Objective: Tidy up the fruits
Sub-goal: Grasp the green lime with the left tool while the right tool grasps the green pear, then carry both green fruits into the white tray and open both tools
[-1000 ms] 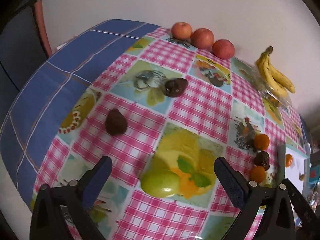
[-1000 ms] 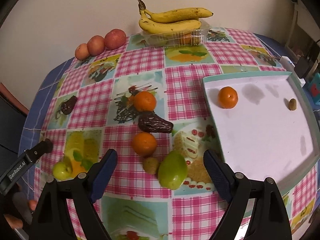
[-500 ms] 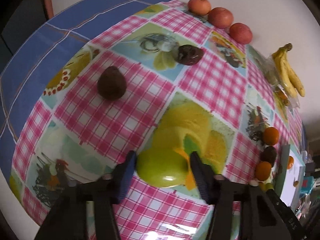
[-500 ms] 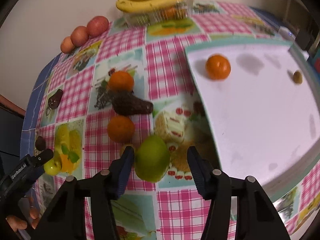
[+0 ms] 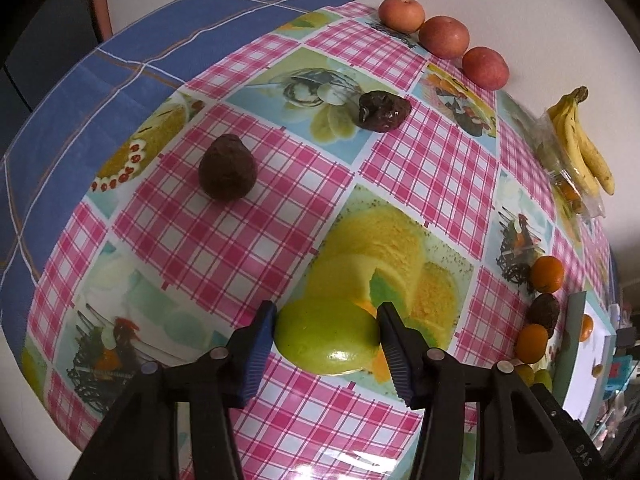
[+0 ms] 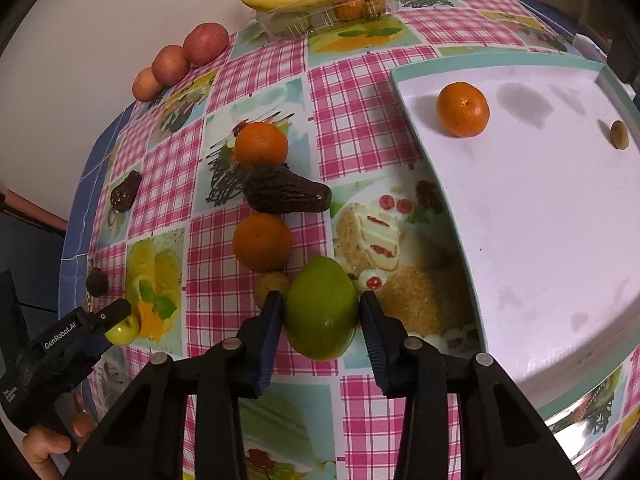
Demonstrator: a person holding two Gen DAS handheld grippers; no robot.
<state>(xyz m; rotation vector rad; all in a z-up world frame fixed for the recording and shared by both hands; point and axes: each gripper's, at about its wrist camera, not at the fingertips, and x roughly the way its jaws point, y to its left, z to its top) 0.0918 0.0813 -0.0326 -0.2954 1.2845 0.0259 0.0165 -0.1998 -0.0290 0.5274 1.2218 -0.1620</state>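
Checked oilcloth covers the worktop point(image 6: 360, 92), with a white tray point(image 6: 560, 240) at the right holding only one mandarin point(image 6: 462, 109) and a small brownish fruit point(image 6: 619, 134). Most of the sorting looks still to do. The left gripper point(image 5: 326, 334) is clamped on a green apple point(image 5: 326, 338). The right gripper point(image 6: 320, 314), whose fingers have just been closing, pinches a green mango point(image 6: 322, 314) beside the loose mandarins point(image 6: 262, 242) and avocado point(image 6: 286, 194).

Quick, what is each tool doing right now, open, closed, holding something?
Left tool: closed on the green apple.
Right tool: jaws just closing, pads against the green pear.
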